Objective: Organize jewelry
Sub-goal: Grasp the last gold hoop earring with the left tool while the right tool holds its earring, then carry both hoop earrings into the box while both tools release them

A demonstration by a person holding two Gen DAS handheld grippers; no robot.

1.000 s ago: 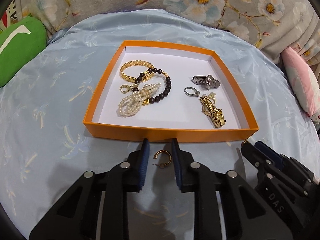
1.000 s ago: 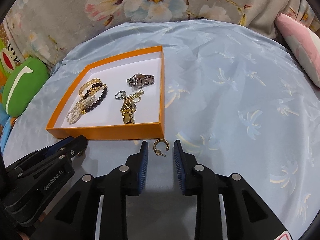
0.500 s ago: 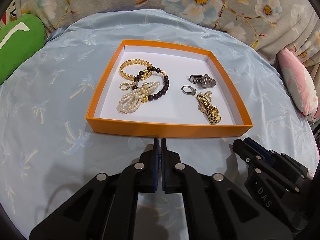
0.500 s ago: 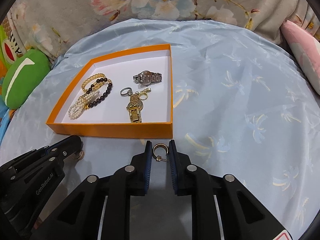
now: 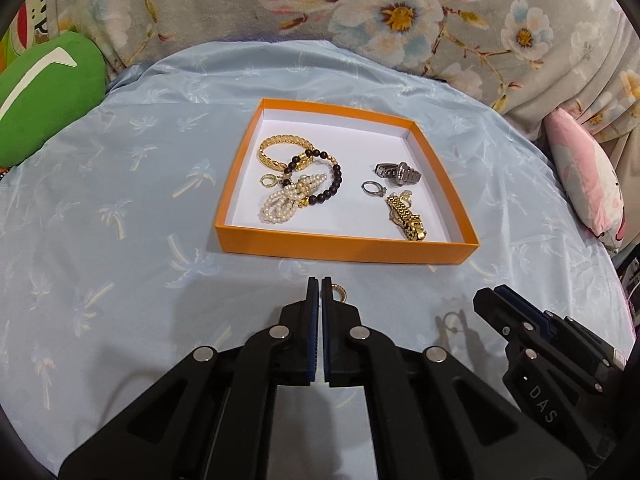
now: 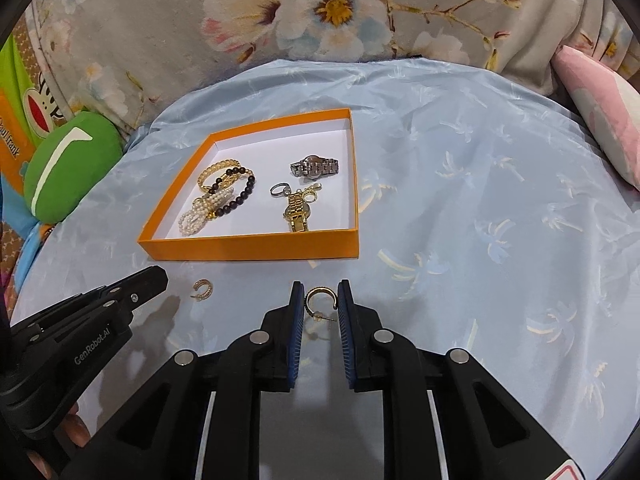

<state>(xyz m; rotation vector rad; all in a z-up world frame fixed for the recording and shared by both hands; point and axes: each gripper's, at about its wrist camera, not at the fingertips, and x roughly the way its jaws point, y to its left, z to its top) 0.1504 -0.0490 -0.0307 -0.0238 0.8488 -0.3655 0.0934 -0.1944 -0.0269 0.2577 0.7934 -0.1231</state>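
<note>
R gripper (image 6: 320, 283): jaws have just been closing; pads now pinch the held hoop earring (image 6: 320, 289), hoop upright btwn them, post pointing back toward the cam.
L gripper (image 5: 320, 284): pads pressed together, nothing seen btwn them.
Second hoop earring (image 6: 203, 289): on the cloth just past the L tip. In the R view it sits at 3 o'clock of that tip w/ a gap. In the L view it is partly hidden behind the R-side finger.
Blue cloth (image 5: 120, 240): under everything, palm print.
Orange box (image 5: 344, 246): 12 o'clock of L gripper, 11 o'clock of R gripper, near both.
Box, 9 o'clock half: gold bangle (image 5: 280, 148), dark bead bracelet (image 5: 334, 184), pearl strand (image 5: 286, 200), all overlapping.
Box, 3 o'clock half: silver watch (image 5: 398, 172), ring (image 5: 372, 189), gold watch (image 5: 406, 216).
Edges: green cushion (image 5: 44, 88) at 10 o'clock, pink cushion (image 5: 580, 176) at 2 o'clock.
</note>
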